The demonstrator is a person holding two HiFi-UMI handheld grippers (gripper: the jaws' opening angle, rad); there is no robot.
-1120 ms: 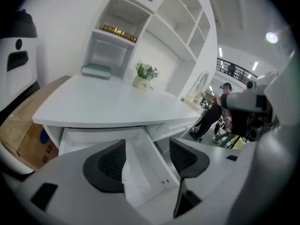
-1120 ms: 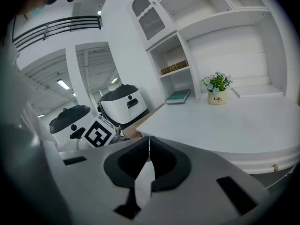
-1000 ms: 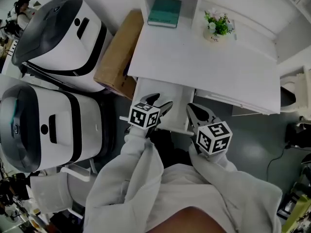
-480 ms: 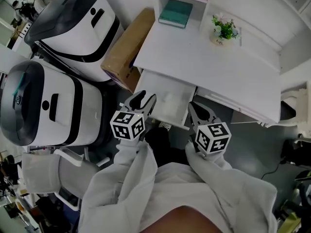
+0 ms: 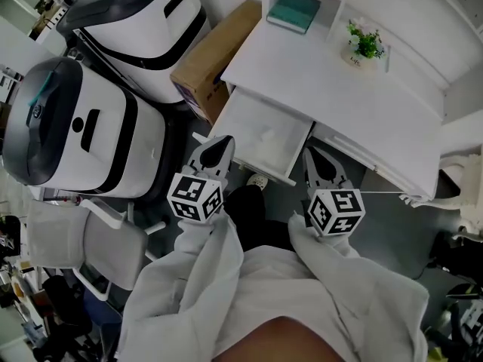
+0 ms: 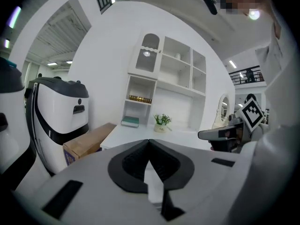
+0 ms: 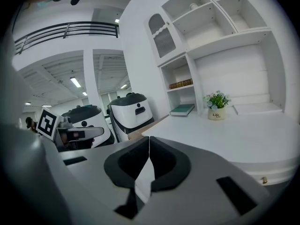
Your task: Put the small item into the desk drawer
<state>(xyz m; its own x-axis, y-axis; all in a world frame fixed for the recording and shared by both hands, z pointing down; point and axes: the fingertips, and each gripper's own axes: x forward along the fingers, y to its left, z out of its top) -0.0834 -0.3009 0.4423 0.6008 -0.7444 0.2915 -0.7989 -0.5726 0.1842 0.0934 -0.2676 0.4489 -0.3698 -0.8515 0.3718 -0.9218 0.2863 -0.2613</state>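
Observation:
The white desk (image 5: 332,89) has its drawer (image 5: 245,119) pulled open toward me, with a faint pale speck on the drawer floor that is too small to identify. My left gripper (image 5: 223,142) hovers just off the drawer's front left corner. Its jaws are shut with nothing between them, and in the left gripper view (image 6: 149,142) they meet at the tip. My right gripper (image 5: 311,154) hangs off the drawer's front right corner. It is also shut and empty in the right gripper view (image 7: 149,139). I see no small item in either gripper.
A teal book (image 5: 294,10) and a potted plant (image 5: 364,42) sit at the back of the desk under white shelves. A cardboard box (image 5: 215,51) leans at the desk's left end. Two large white-and-black machines (image 5: 83,127) and a chair (image 5: 90,240) stand at the left.
The left gripper's jaws have gone from wide open to shut, and it has drawn back from the drawer's front. The head view swung, so the desk now sits further up and right.

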